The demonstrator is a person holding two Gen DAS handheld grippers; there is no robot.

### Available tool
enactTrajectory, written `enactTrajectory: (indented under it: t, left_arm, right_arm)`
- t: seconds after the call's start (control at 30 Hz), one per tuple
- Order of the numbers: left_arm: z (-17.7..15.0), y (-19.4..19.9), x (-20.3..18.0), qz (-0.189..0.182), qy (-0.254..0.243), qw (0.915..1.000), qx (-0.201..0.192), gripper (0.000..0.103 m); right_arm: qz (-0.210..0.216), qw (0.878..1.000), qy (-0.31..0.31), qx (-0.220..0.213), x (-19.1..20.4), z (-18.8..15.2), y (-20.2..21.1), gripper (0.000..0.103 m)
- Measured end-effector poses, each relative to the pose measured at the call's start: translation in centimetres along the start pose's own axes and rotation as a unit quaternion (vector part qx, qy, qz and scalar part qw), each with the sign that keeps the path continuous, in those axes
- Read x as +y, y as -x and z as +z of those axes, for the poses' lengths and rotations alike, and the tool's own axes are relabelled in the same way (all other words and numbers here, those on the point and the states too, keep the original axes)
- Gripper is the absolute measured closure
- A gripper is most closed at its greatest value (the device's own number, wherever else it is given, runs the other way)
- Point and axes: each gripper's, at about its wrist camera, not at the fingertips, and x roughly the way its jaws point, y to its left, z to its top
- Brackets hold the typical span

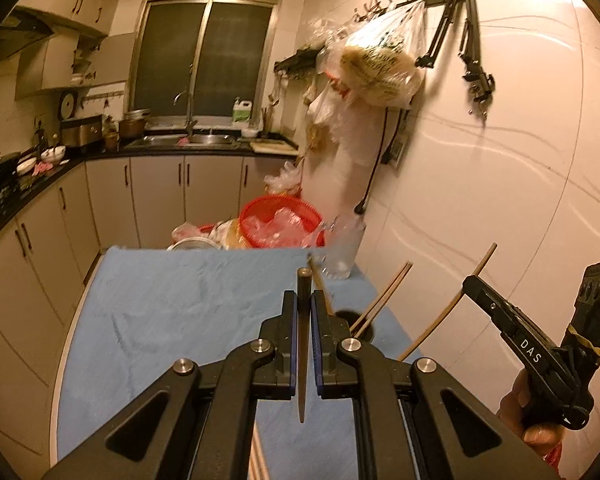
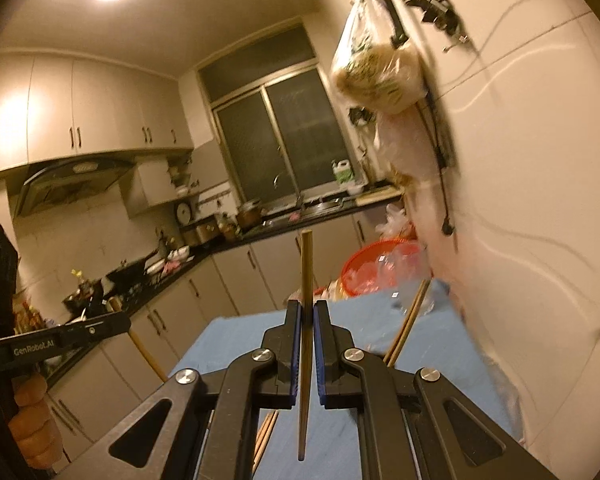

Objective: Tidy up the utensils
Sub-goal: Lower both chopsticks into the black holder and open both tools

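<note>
My left gripper [image 1: 303, 300] is shut on a dark chopstick [image 1: 303, 344], held above the blue cloth [image 1: 180, 312]. My right gripper [image 2: 307, 308] is shut on a light wooden chopstick [image 2: 306, 276] that stands nearly upright in its view. In the left wrist view the right gripper [image 1: 470, 283] is off to the right, its chopstick [image 1: 448, 312] slanting beside the wall. A dark round holder [image 1: 366, 330] near the cloth's right edge has a pair of chopsticks [image 1: 384, 296] leaning in it. More loose chopsticks [image 2: 268, 432] lie on the cloth under the grippers.
A clear glass [image 1: 344, 248] stands at the far right corner of the cloth. Beyond it are a red basket [image 1: 280, 220] with plastic bags and the kitchen counter with a sink [image 1: 196, 140]. The white wall [image 1: 500, 180] runs close along the right, with bags hanging on it.
</note>
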Motion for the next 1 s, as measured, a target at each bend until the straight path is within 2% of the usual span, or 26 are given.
enactTrajectory:
  t: [0.23, 0.5, 0.63, 0.8, 1.0]
  left_arm:
    - [3.5, -1.8, -2.6, -0.020, -0.016, 0.9996, -0.016, 0.096]
    - [6.2, -6.3, -4.4, -0.042, -0.011, 0.9989, -0.016, 0.096]
    - [6.0, -9.4, -4.7, -0.048, -0.002, 0.9988, 0.001, 0.096]
    - [4.7, -13.4, -3.8, -0.036, 0.010, 0.9987, 0.036, 0.096]
    - [3.2, -15.0, -3.1, -0.026, 0.017, 0.9979, 0.057, 0.096]
  right_arm:
    - [-0.021, 0.999, 0.001, -0.032, -1.6, 3.6, -0.9, 0.096]
    - [-0.041, 0.999, -0.009, -0.033, -4.5, 5.4, -4.2, 0.096]
    - [-0.050, 0.998, -0.011, -0.022, -5.7, 5.1, -6.3, 0.096]
    - [-0.058, 0.998, -0.011, 0.004, -6.9, 3.6, -8.9, 0.096]
    - [-0.060, 0.997, -0.012, 0.036, -7.8, 1.9, -10.9, 0.096]
